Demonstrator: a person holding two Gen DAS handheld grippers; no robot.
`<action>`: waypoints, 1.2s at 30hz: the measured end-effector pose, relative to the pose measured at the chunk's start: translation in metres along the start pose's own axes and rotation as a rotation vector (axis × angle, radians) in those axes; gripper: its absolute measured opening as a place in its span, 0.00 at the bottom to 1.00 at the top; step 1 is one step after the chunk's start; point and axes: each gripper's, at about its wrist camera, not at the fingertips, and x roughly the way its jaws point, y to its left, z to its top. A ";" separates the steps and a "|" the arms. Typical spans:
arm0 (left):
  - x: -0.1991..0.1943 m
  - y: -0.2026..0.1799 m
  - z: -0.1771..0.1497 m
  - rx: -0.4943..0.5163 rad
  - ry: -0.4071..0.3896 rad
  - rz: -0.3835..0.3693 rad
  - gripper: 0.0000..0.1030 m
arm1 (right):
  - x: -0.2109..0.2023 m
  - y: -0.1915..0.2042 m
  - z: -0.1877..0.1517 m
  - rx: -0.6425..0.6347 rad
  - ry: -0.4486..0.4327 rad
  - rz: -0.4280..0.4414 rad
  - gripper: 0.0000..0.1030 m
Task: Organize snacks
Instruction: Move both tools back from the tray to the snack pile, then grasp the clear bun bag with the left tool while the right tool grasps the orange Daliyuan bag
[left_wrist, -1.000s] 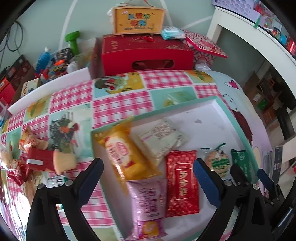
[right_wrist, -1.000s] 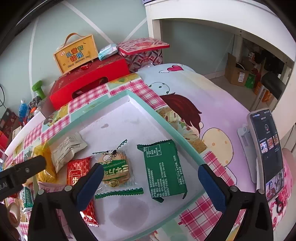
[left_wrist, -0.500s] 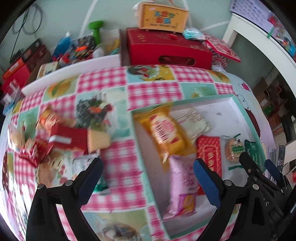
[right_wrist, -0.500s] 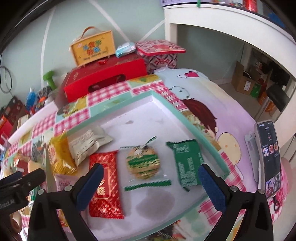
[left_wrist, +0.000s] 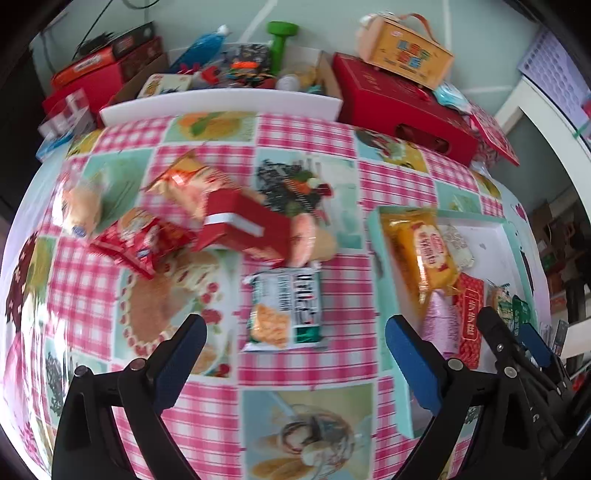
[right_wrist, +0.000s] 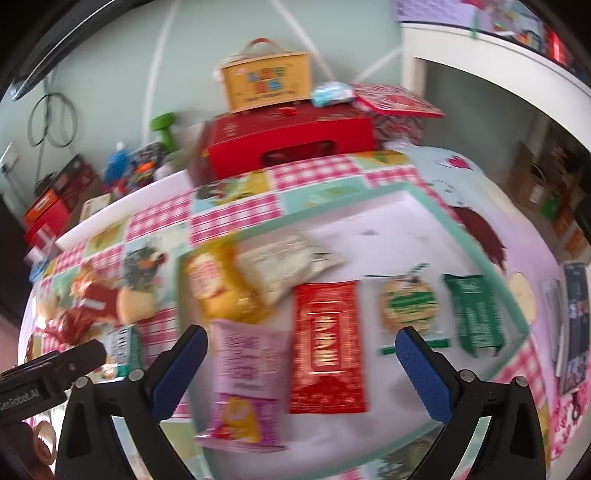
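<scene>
While our left gripper (left_wrist: 295, 354) hangs with its jaws spread wide and empty over the checked tablecloth (left_wrist: 388, 181), the green-and-white snack packet (left_wrist: 284, 310) lies flat just beyond the fingertips, printed back up. We judge it light, crinkly and slippery, with crisp contents that a hard squeeze could crush; pinching a crimped end seam, or closing gently across its narrow width, looks safest. Farther off sits a blurred heap of loose snacks around a red carton (left_wrist: 243, 227); we cannot count them surely.

Our right gripper (right_wrist: 301, 360), also gaping and empty, hovers above the teal-rimmed tray (right_wrist: 436, 206). Six packets lie in the tray: one yellow packet (right_wrist: 218, 288), one pale packet (right_wrist: 284, 262), one pink packet (right_wrist: 247, 373), one red packet (right_wrist: 327, 347), one round biscuit pack (right_wrist: 408, 304) and one dark green packet (right_wrist: 476, 314).
</scene>
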 end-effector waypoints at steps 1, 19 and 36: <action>-0.001 0.005 0.000 -0.012 -0.001 -0.001 0.95 | 0.000 0.008 -0.001 -0.018 -0.001 0.008 1.00; -0.005 0.101 0.009 -0.230 -0.003 0.028 0.95 | 0.010 0.097 -0.019 -0.144 0.017 0.153 1.00; -0.020 0.135 0.041 -0.196 -0.022 0.028 0.95 | 0.029 0.150 -0.031 -0.262 0.070 0.179 1.00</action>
